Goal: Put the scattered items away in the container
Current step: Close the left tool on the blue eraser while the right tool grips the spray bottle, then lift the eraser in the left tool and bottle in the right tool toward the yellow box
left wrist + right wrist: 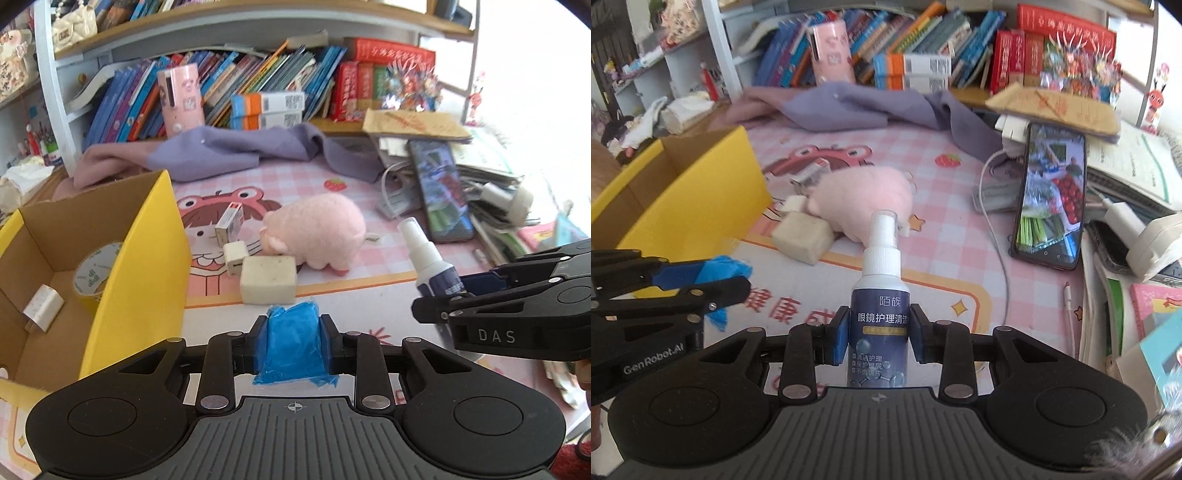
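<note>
- Now the left gripper [294, 336] has its jaws squeezed tight on a blue packet [292, 343].
- Right gripper [878, 338] jaws hug a spray bottle [878, 295].

Both wrist cameras sat close behind own jaws, angled down over pink mat [332, 177], facing bookshelf [923, 44] at 12 o'clock; shared plush pig [314, 229], yellow box [683, 192].

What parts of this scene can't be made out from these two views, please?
- Yellow box: in the right wrist view its wall hides what's inside.
- Small carton: right wrist view, blurred and half behind the pink plush pig.
- Blue packet: left wrist view, no label visible between the left tool's pads.
</note>
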`<state>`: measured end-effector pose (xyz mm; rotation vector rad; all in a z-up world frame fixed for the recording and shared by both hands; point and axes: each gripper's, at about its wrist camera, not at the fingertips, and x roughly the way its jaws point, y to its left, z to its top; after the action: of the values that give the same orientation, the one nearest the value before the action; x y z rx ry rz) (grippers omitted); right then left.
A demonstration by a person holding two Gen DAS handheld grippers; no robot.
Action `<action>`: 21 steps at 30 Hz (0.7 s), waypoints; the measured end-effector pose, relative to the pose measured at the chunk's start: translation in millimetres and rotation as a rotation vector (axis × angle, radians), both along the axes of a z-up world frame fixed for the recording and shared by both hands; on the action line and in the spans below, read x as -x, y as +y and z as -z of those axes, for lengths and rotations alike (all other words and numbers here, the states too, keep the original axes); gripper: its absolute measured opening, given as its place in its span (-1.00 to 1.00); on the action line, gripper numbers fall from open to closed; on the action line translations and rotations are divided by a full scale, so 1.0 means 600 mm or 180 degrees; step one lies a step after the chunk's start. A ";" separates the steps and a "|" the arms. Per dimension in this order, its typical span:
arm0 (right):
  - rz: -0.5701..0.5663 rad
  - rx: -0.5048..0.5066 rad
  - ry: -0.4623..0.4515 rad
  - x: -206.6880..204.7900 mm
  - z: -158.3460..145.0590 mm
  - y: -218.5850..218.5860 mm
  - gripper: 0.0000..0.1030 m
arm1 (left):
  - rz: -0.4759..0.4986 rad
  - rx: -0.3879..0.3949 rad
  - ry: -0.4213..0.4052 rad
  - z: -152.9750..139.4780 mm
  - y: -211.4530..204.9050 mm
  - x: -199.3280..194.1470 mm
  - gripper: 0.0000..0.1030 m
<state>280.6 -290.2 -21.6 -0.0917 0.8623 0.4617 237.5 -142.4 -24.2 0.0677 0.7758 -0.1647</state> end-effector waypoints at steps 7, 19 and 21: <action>0.0128 -0.0013 -0.0248 0.069 -0.037 0.012 -0.40 | 0.0268 0.0111 -0.0242 -0.034 0.028 0.059 -0.49; 0.0276 0.0008 -0.0354 0.213 -0.057 0.093 -0.40 | 0.0423 0.0169 -0.0403 -0.054 0.121 0.180 -0.50; 0.0272 0.0009 -0.0349 0.240 -0.057 0.109 -0.40 | 0.0409 0.0173 -0.0395 -0.053 0.142 0.203 -0.50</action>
<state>136.4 -225.0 12.9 -0.0817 0.7561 0.3721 115.7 -57.5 7.8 0.0755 0.6429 -0.3008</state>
